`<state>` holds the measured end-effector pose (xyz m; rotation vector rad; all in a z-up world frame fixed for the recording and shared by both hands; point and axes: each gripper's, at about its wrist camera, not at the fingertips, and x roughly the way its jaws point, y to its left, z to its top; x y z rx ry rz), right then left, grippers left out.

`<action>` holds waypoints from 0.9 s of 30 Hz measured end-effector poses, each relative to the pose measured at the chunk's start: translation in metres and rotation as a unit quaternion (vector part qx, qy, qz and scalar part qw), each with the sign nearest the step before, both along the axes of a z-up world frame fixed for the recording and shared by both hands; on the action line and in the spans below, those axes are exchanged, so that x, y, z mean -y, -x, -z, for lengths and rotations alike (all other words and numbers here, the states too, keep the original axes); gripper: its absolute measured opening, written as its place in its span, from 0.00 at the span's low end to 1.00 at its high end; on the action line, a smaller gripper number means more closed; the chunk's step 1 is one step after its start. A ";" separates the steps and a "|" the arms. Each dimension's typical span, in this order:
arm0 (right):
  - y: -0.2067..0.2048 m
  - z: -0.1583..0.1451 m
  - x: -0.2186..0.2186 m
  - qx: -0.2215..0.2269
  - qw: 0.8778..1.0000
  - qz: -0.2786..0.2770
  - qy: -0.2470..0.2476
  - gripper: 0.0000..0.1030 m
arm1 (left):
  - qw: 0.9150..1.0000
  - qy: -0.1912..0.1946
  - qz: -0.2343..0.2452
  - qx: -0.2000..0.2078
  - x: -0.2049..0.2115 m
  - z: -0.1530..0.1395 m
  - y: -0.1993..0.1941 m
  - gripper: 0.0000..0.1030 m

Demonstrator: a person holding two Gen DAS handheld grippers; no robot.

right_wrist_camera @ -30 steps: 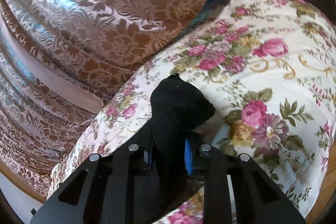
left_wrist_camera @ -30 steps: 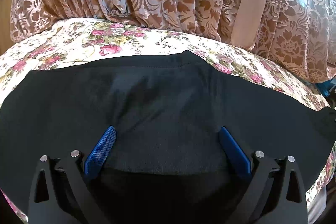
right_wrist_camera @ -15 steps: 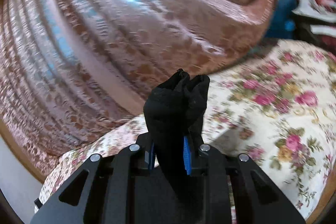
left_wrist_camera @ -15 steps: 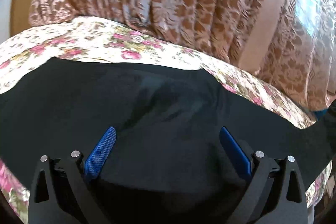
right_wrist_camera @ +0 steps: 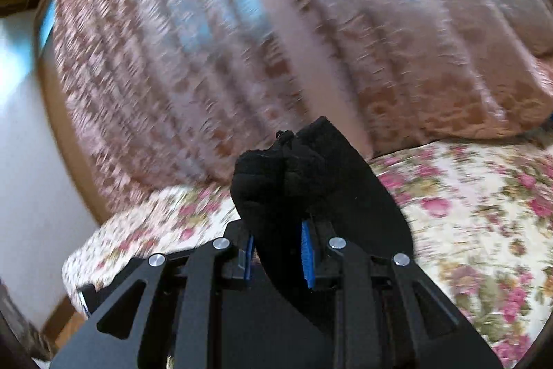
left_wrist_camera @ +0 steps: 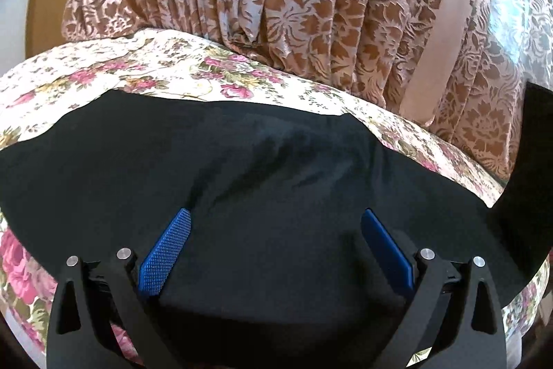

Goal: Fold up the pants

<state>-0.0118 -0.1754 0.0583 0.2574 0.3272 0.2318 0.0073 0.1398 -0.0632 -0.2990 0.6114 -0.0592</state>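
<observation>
- The left gripper hovers low over the black fabric pants, its two blue ribbed pads spread wide apart, with dark cloth filling the gap between them — whether the pads touch the cloth I cannot tell.
- The right gripper is clamped tight on a bunched end of the black pants, the wad of fabric sticking up above the blue pads and trailing down to the right of the jaws.
- In the left wrist view the pants lie spread flat across the cream bedspread with pink roses, one straight edge running along the far side and a dark strip rising at the right rim of the view.
- In the right wrist view the same floral bedspread lies below and beyond the lifted cloth.
- Behind the bed hangs a pleated brown-and-pink damask curtain — sharp in the left view, smeared by blur in the right view.
</observation>
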 end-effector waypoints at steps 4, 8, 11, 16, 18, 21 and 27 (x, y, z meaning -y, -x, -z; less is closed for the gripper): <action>-0.023 0.027 -0.045 -0.038 0.997 -0.055 0.027 0.20 | 1.000 0.007 0.000 -0.003 -0.005 -0.001 0.007 0.95; -0.037 0.060 -0.078 -0.086 0.991 -0.093 0.042 0.20 | 1.000 0.016 0.000 -0.002 -0.010 0.000 0.014 0.95; -0.045 0.086 -0.094 -0.114 0.987 -0.102 0.058 0.22 | 1.000 0.023 0.003 0.001 -0.012 0.000 0.018 0.95; -0.057 0.123 -0.106 -0.160 0.977 -0.122 0.065 0.34 | 0.999 0.034 0.004 0.000 -0.013 -0.002 0.019 0.95; -0.056 0.133 -0.103 -0.174 0.973 -0.150 0.031 0.58 | 0.998 0.054 0.011 0.000 -0.013 -0.004 0.020 0.95; -0.043 0.129 -0.094 -0.163 0.971 -0.173 -0.002 0.70 | 0.996 0.085 0.026 -0.004 -0.011 -0.009 0.018 0.95; -0.010 0.099 -0.036 -0.096 0.986 -0.121 -0.059 0.72 | 0.984 0.155 0.090 -0.007 0.011 -0.030 0.003 0.95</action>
